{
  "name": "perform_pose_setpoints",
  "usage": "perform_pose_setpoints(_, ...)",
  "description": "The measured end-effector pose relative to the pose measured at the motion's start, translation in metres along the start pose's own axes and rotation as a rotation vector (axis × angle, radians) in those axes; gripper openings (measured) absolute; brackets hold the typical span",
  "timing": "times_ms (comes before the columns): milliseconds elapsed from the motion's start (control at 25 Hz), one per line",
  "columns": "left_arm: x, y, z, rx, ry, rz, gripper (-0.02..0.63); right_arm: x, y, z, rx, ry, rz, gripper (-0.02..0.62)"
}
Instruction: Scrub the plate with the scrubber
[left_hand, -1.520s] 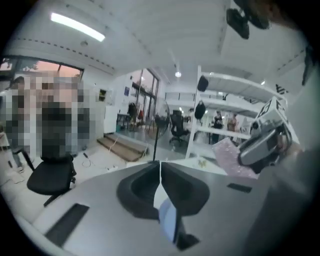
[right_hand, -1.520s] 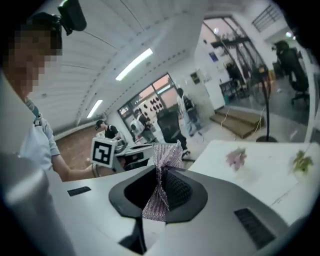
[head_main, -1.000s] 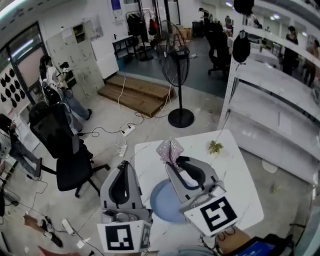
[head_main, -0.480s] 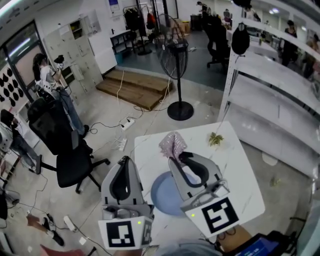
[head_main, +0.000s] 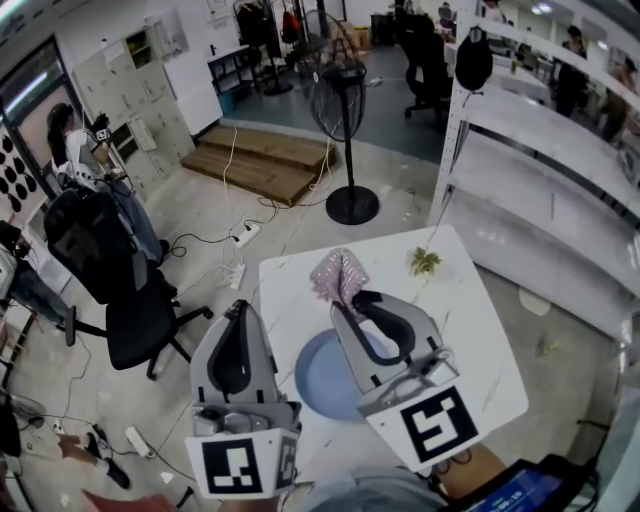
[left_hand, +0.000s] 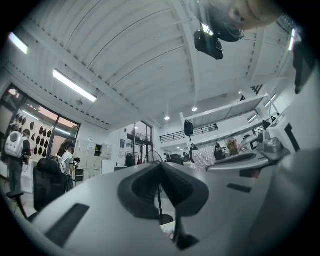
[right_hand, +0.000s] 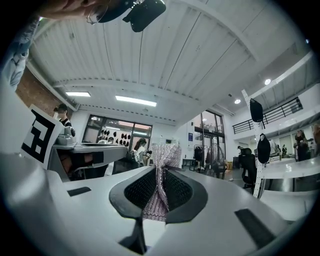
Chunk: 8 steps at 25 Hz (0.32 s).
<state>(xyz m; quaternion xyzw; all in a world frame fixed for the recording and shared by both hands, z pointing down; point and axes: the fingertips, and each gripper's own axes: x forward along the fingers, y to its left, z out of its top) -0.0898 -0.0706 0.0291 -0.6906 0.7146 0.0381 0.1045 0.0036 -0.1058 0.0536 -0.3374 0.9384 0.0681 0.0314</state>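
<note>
A round blue plate (head_main: 312, 382) lies flat on the white table (head_main: 470, 330), partly hidden under my right gripper. My right gripper (head_main: 353, 300) hovers over the plate's far side, shut on a pink-silver mesh scrubber (head_main: 337, 275) that sticks out past its tips. In the right gripper view the scrubber (right_hand: 162, 170) is pinched between the two black pads (right_hand: 140, 189). My left gripper (head_main: 237, 306) hangs left of the plate, at the table's left edge, shut with nothing in it. The left gripper view shows its jaws (left_hand: 161, 166) pressed together and the scrubber (left_hand: 203, 157) off to the right.
A small yellow-green scrap (head_main: 426, 262) lies at the table's far side. A standing fan (head_main: 343, 100) is beyond the table, a black office chair (head_main: 135, 320) to its left, white shelving (head_main: 540, 170) to its right. Cables (head_main: 238, 236) run across the floor.
The head view has shifted slightly, so the whole scene sits a bit higher and leftward. Both grippers keep the same stance over and beside the plate.
</note>
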Motion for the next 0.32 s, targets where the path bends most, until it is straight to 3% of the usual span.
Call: perform_pose_setpoints(320,0.0028,-0.0049,0.0003,0.004,0.010,-0.009,0.008,0.0011,-0.0018,0.0018,-0.001,0.008,0.000,0.061)
